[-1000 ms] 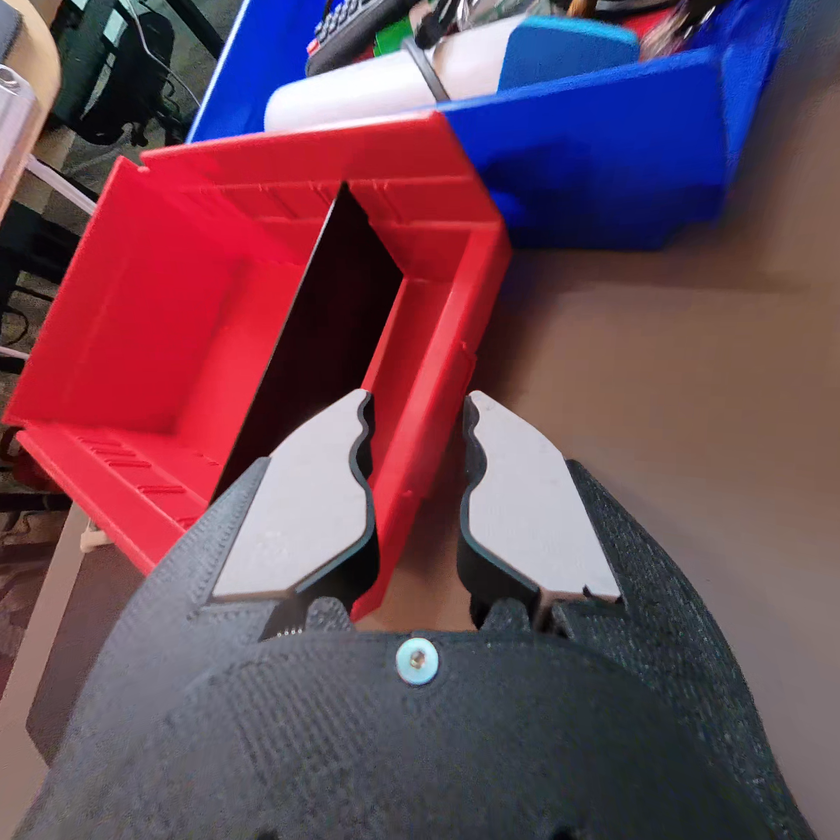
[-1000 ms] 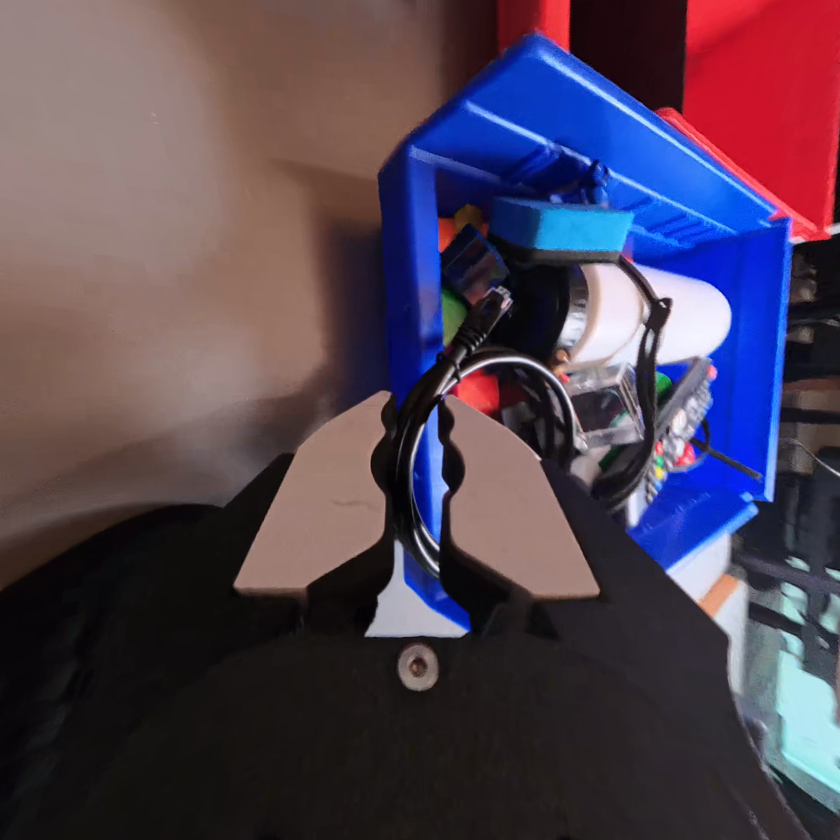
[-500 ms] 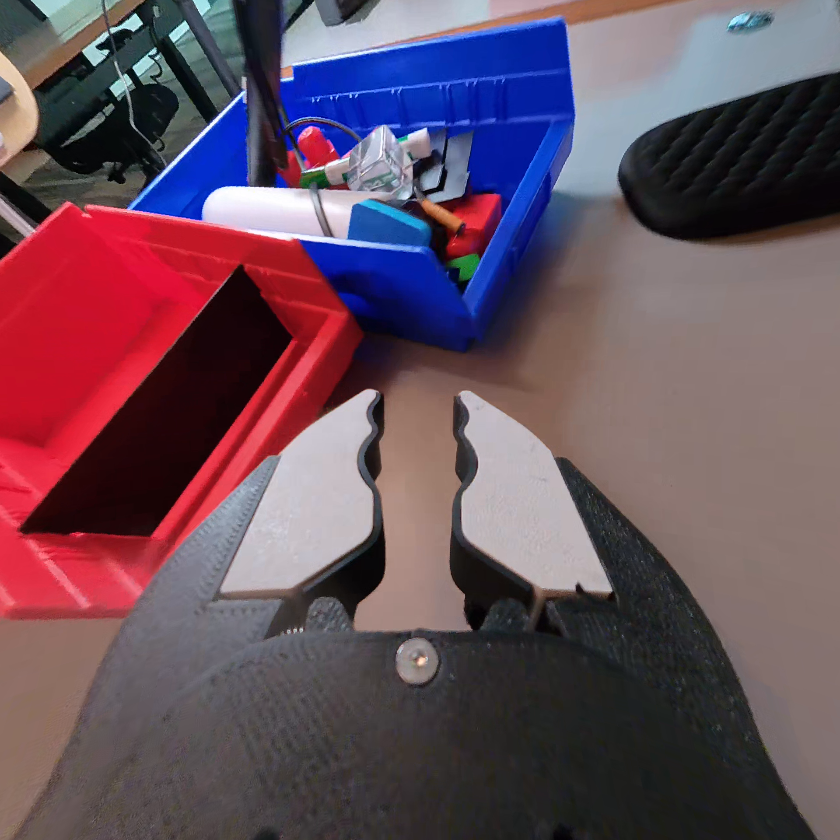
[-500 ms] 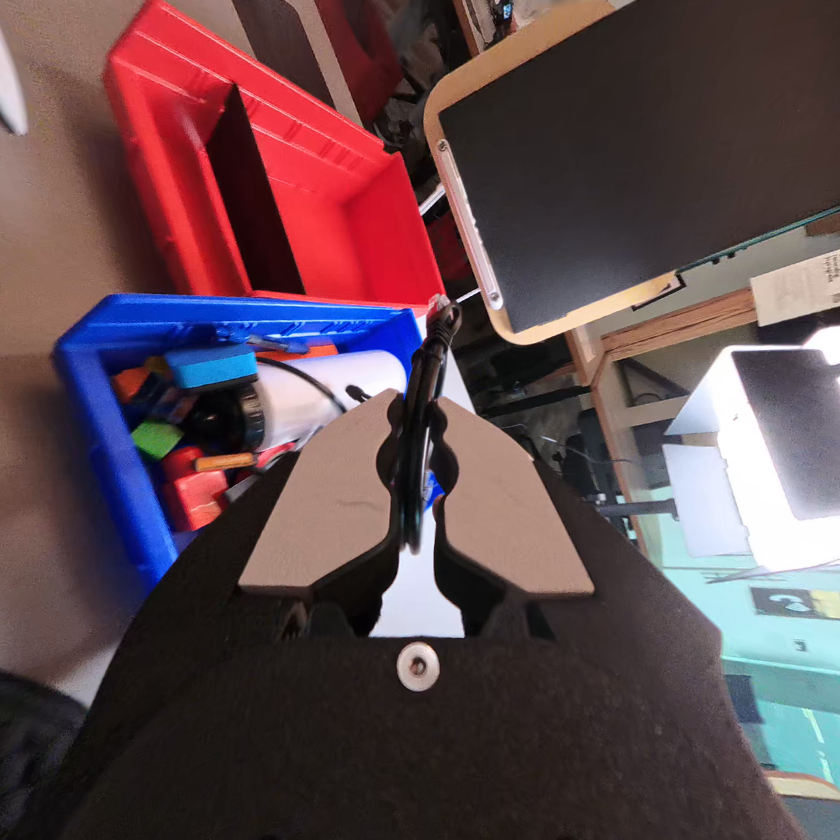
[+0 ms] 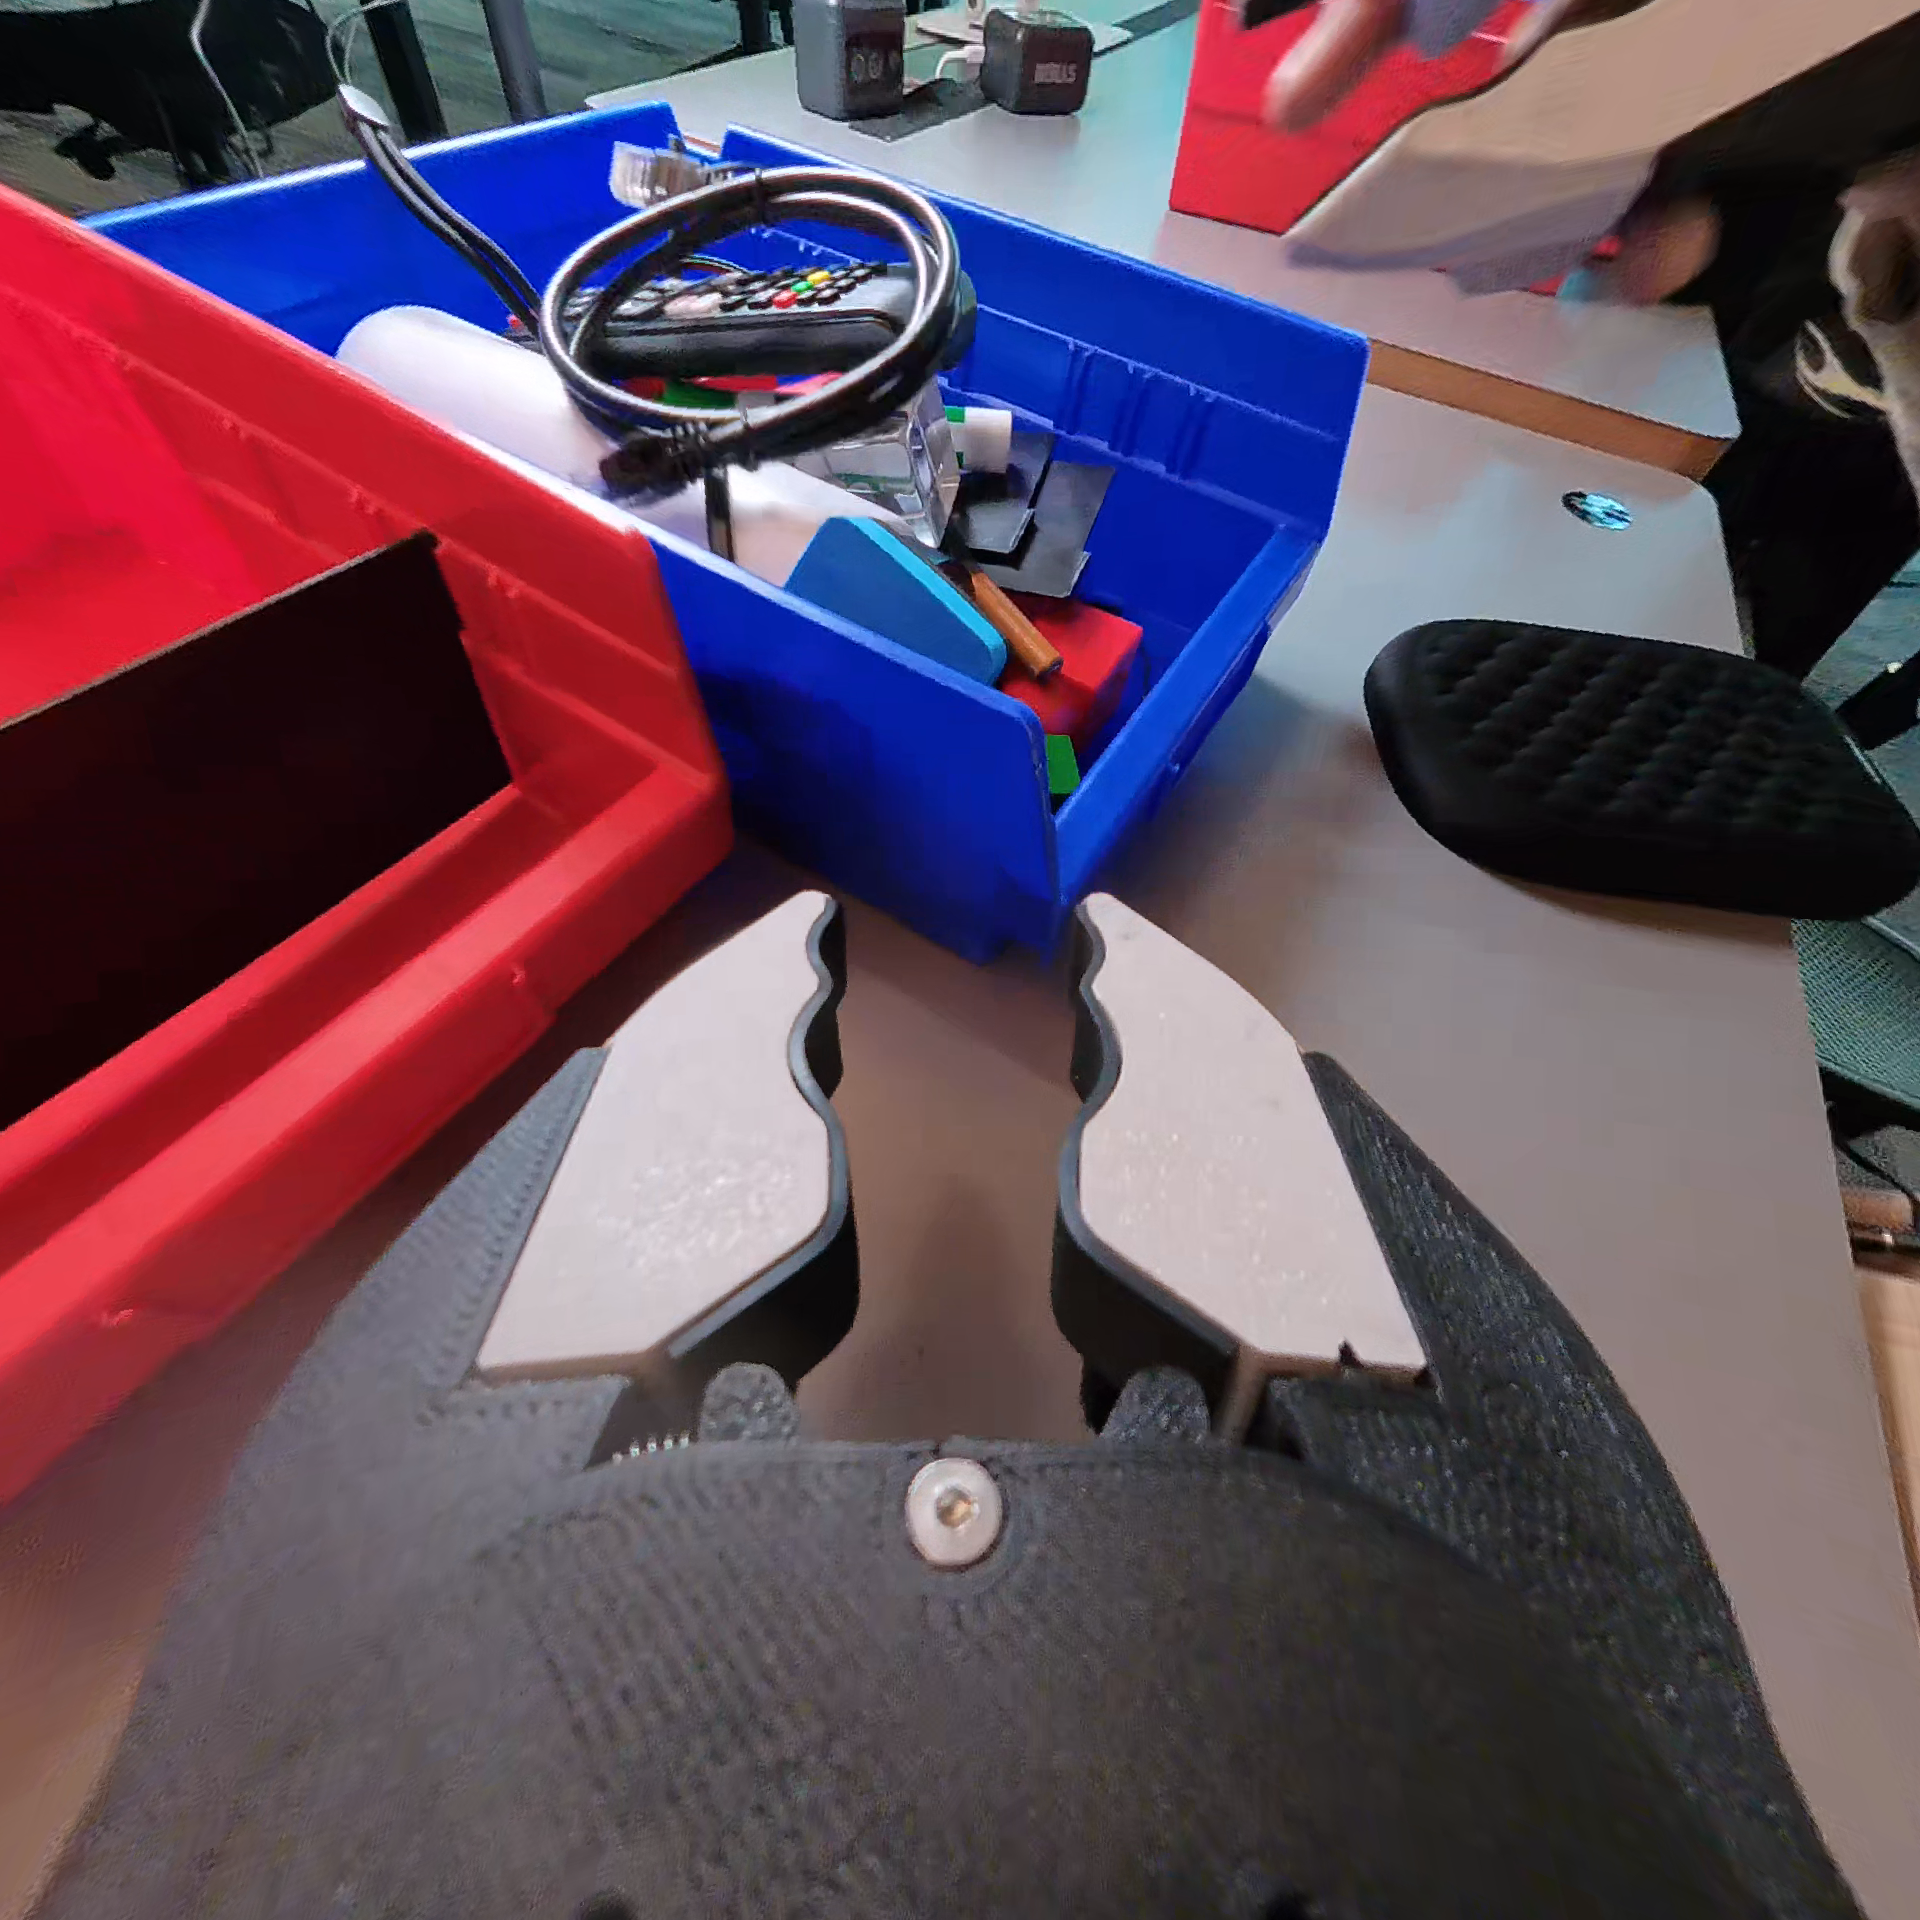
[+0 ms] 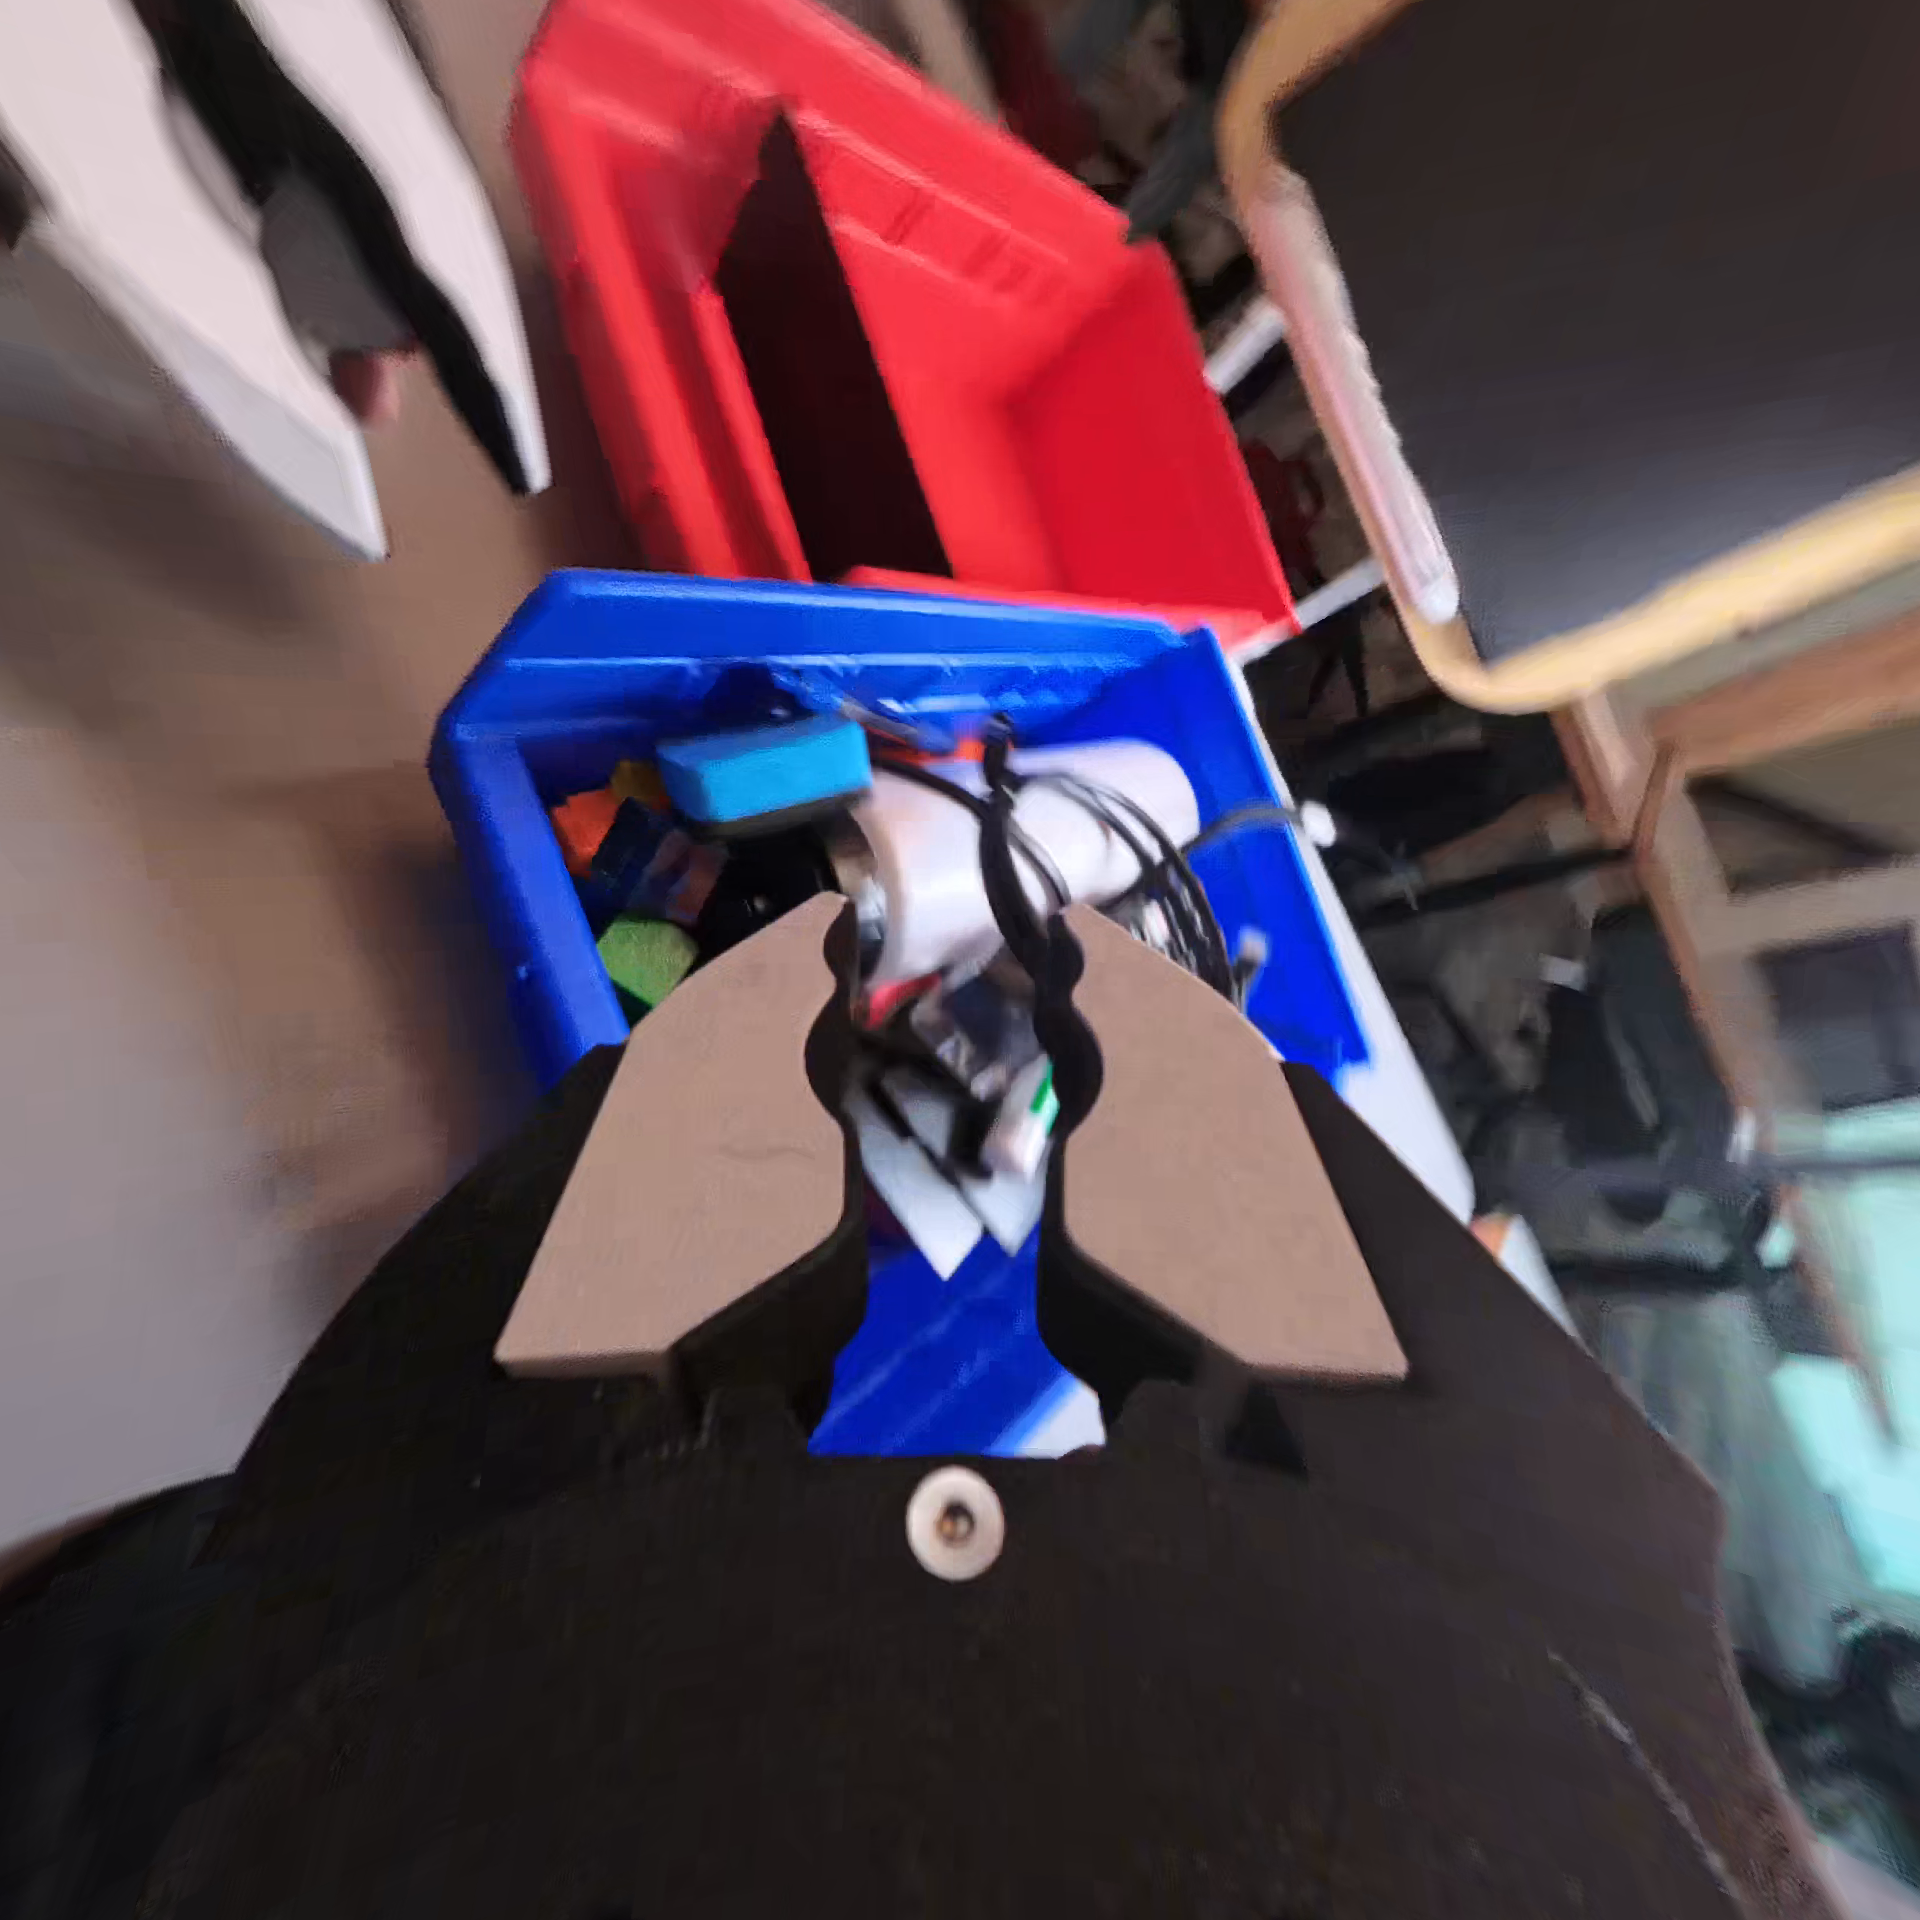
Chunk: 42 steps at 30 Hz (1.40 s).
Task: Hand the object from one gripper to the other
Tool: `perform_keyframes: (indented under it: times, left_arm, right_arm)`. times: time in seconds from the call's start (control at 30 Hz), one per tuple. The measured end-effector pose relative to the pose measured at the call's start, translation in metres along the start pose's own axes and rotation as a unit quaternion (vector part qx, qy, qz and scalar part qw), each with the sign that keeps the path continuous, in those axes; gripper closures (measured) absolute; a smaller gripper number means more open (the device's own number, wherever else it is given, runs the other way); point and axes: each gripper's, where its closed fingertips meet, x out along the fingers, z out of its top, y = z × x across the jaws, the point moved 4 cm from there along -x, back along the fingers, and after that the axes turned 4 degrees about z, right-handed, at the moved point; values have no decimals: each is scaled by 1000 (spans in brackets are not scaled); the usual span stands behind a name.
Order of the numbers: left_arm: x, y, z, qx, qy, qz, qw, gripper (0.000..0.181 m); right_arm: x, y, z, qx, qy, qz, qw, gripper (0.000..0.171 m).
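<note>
Both my grippers gape, holding nothing: left (image 5: 951,935) low over the table (image 5: 1455,1091), right (image 6: 945,920) above the blue bin (image 5: 1195,343). The coiled black cable (image 5: 748,312) lies on that bin's clutter, beyond my left jaws.

Grey-brown table (image 5: 1351,1143), matte surface. Resting directly on it: a red bin (image 5: 343,935) at the left, fitted with a black divider, and a blue bin (image 5: 883,790) just beside it, the two walls appearing to touch at the near corner. A black quilted pad (image 5: 1621,769) lies flat near the table's right edge, well apart from the blue bin. A second, paler table (image 5: 1299,260) adjoins at the far side.
</note>
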Motion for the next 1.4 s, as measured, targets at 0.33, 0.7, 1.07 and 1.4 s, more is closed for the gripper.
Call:
perform_keyframes:
  times: [0.33,0.7,1.07,1.4]
  left_arm:
    - [64,-1,14,-27,-39,182,982,145]
    - [82,-8,63,-56,-99,219,969,175]
    - [-105,22,130,-23,-190,325,926,175]
    - [-305,75,40,-62,-165,509,843,175]
  right_arm:
    - [4,18,-132,383,17,-85,920,140]
    - [-62,-4,-115,375,8,-255,891,162]
    - [-73,-26,58,276,-141,-217,926,161]
    - [56,41,227,235,-246,-30,940,161]
